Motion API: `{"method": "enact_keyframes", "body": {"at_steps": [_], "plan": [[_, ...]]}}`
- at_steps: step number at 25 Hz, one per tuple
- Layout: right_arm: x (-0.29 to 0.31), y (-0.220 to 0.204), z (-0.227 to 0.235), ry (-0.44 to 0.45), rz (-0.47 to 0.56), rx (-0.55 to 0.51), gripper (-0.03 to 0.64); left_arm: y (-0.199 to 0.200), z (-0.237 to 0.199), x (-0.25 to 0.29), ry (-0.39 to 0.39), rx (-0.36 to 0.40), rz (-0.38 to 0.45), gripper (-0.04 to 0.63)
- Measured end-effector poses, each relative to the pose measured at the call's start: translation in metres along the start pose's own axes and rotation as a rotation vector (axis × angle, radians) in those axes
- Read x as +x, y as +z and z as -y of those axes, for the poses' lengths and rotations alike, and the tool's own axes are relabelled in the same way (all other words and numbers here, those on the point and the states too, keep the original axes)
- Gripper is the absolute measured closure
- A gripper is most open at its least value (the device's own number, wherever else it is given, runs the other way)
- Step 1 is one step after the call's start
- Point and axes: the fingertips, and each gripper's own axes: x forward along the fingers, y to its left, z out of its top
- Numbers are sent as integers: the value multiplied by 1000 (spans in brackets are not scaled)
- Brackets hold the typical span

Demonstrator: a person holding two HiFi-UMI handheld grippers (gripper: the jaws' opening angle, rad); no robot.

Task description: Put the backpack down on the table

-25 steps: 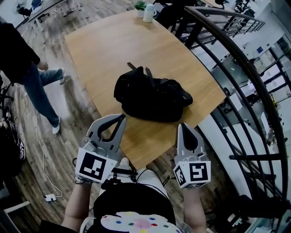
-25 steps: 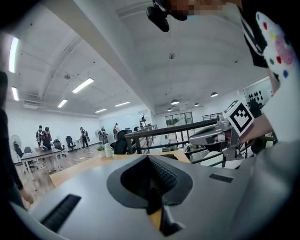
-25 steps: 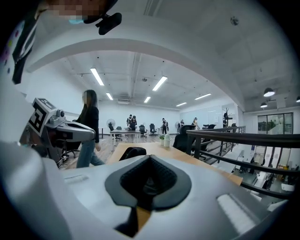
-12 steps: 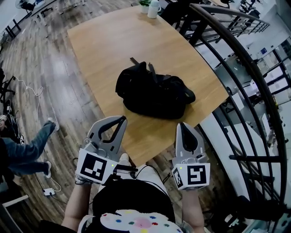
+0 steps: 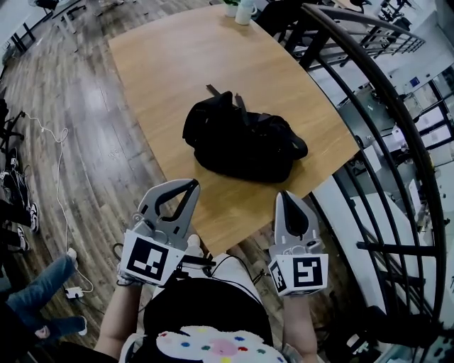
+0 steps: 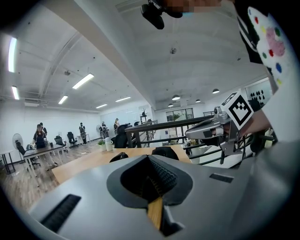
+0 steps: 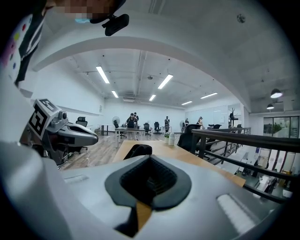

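a brown wood-plank floor (image 5: pixel 85 142) surrounds the pale wooden counter (image 5: pixel 177 64), and a dark curved metal railing (image 5: pixel 386 113) runs along its right side. the soft black fabric backpack (image 5: pixel 241 145) lies slumped on the counter near the corner closest to me, its straps loose on top. my left gripper (image 5: pixel 189 184) and right gripper (image 5: pixel 286 196) hang by the counter's near edge, clear of the backpack, each with its jaws pressed together on nothing.

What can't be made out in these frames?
- Backpack: gripper views show only its top; the left gripper and right gripper bodies block the rest.
- White bottle: head view, cut by top edge.
- Backpack zips, strap layout: head view, black on black.
- Distant people: gripper views, too small.
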Motion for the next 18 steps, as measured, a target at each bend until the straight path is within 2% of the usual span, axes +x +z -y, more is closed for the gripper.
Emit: {"method": "enact_keyframes", "body": {"at_steps": [18], "plan": [[-6,3,-8,21,-14,-15,609,3,5,-5,3,25,-5,589]]}}
